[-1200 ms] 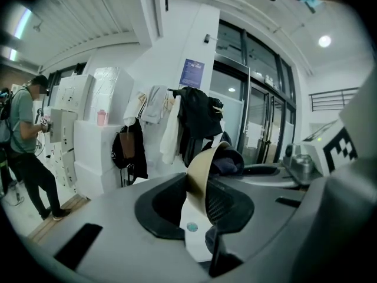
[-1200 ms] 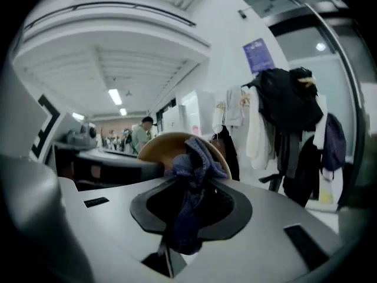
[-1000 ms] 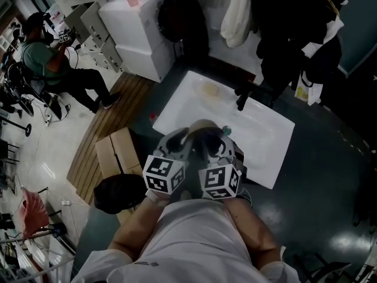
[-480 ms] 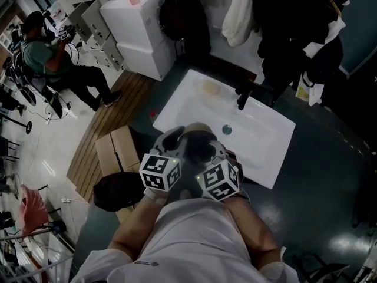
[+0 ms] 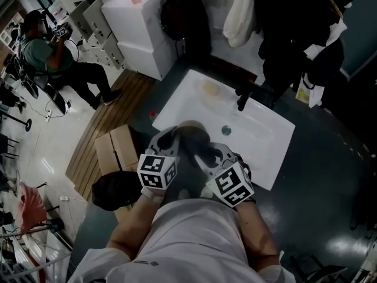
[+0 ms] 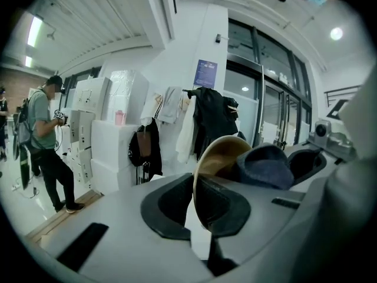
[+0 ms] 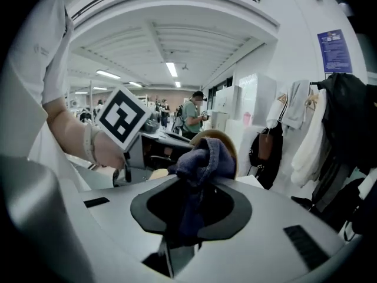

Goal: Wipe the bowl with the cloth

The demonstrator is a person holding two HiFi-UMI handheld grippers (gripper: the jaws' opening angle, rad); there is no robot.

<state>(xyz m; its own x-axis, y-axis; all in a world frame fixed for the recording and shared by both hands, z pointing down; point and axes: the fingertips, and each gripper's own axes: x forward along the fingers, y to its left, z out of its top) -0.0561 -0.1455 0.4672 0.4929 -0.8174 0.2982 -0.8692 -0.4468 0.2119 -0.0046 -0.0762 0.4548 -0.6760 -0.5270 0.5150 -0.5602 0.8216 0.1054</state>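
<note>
A tan bowl (image 5: pixel 189 128) is held on edge over the front left of the white sink (image 5: pixel 265 135). My left gripper (image 5: pixel 169 138) is shut on its rim; in the left gripper view the bowl (image 6: pixel 219 152) stands upright between the jaws of the left gripper (image 6: pixel 194 187). My right gripper (image 5: pixel 205 152) is shut on a dark blue cloth (image 5: pixel 200 144). The bunched cloth (image 6: pixel 265 166) presses into the bowl's hollow. In the right gripper view, the cloth (image 7: pixel 201 161) rises from the right gripper (image 7: pixel 189 214), with the bowl (image 7: pixel 224 139) just behind it.
A black faucet (image 5: pixel 242 101) and a drain (image 5: pixel 226 130) are in the sink. Left of me are a cardboard box (image 5: pixel 115 149) and a black bag (image 5: pixel 116 191). White cabinets (image 5: pixel 139 35) and hanging clothes (image 5: pixel 238 13) stand behind. A person (image 5: pixel 50 55) stands at far left.
My right gripper has swung down and to the right, drawing the cloth across the bowl's inside. The left gripper and bowl have shifted slightly left.
</note>
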